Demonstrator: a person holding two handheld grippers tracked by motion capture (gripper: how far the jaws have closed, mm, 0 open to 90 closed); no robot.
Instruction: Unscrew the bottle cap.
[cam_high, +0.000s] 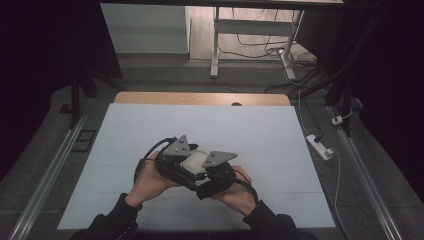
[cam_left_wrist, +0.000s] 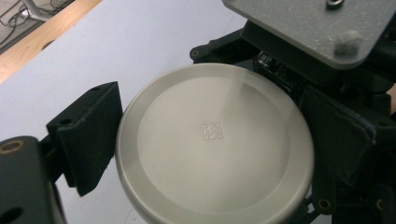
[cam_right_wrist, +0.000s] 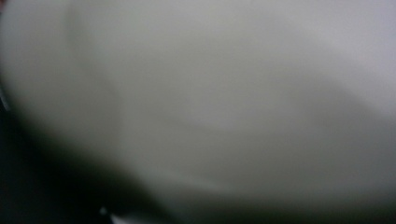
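High view shows both hands low over the white table (cam_high: 150, 130), the left gripper (cam_high: 176, 159) and the right gripper (cam_high: 216, 170) pressed close together around a pale round lid (cam_high: 195, 161) that sits between them above the near middle of the surface. Left gripper view adds the detail: the lid (cam_left_wrist: 212, 144) is a smooth disc with a small square mark at its centre, a black jaw touches its left rim, and the right gripper (cam_left_wrist: 336, 93) crowds its far side. Right gripper view is a blurred pale surface pressed close, so the left gripper looks clamped on the lid, while whether the right one is open or closed I cannot tell.
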